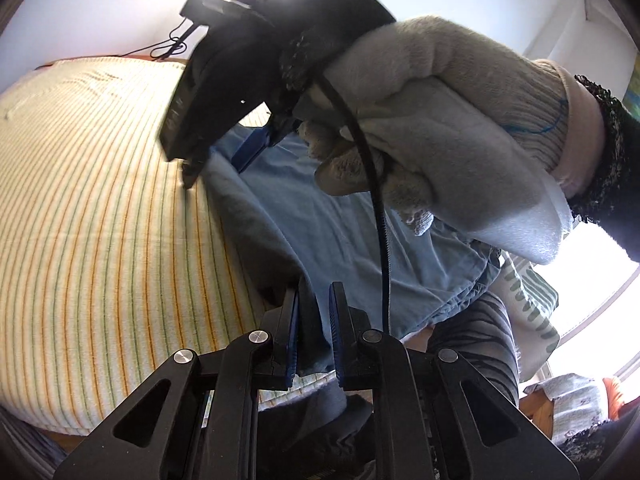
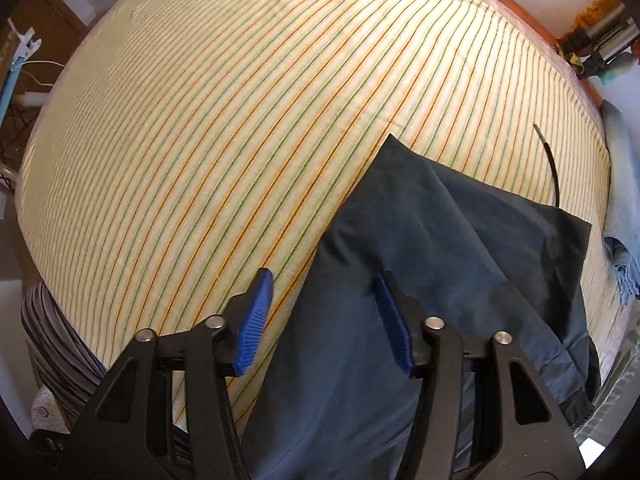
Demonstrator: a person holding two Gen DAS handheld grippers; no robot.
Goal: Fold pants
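Observation:
The blue pants (image 2: 432, 264) lie on the striped bed sheet (image 2: 240, 120), folded into a rough rectangle with creases. My right gripper (image 2: 324, 312) is open above the pants' left edge, one finger over the sheet, one over the fabric. In the left wrist view my left gripper (image 1: 314, 312) has its jaws nearly closed on a fold of the pants (image 1: 304, 216) at the bed's near edge. The other gripper (image 1: 224, 80), held by a gloved hand (image 1: 440, 120), hangs over the pants ahead.
A light blue cloth (image 2: 624, 248) lies at the bed's right edge. A black cable (image 2: 554, 168) curves over the sheet. A patterned pillow (image 1: 528, 304) sits at the right in the left wrist view. Bottles (image 2: 600, 40) stand beyond the bed's far corner.

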